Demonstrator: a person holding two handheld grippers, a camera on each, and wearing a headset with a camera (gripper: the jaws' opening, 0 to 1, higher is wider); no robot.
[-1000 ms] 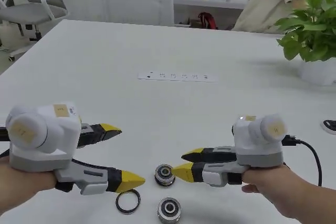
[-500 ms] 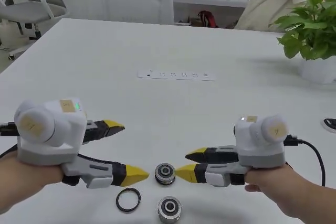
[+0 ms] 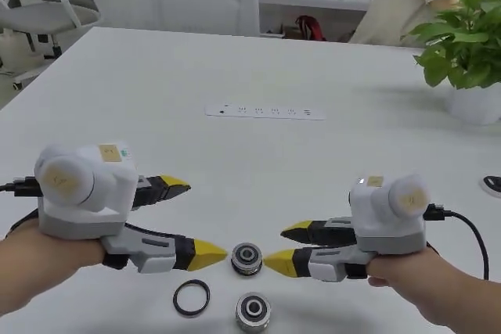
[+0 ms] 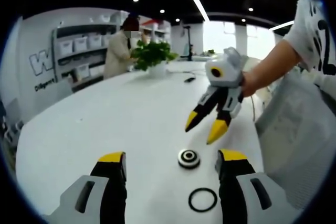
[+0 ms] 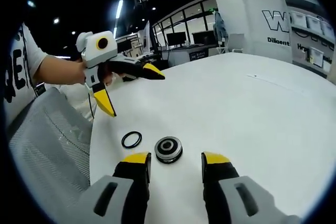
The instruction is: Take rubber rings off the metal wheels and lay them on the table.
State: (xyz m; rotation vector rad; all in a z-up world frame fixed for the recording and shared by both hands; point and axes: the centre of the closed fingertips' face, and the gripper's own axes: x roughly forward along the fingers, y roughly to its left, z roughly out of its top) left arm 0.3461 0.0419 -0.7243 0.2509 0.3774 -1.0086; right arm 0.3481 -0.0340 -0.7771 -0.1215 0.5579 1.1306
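Note:
A metal wheel with a dark rubber ring on it lies on the white table between the two grippers. A second wheel lies nearer to me. A loose black rubber ring lies to its left. My left gripper is open, and its lower yellow tip sits just left of the first wheel. My right gripper is open, with its tips just right of that wheel. The left gripper view has the wheel and ring between its jaws. In the right gripper view the wheel lies just ahead of the jaws.
A white power strip lies mid-table. A potted plant stands at the far right, with a small black object at the right edge. A person sits behind the far side. Office chairs stand at the far left.
My left gripper has moved right and slightly down, bringing its lower tip close to the wheel. The right gripper has dropped a little. The wheels and loose ring lie where they were.

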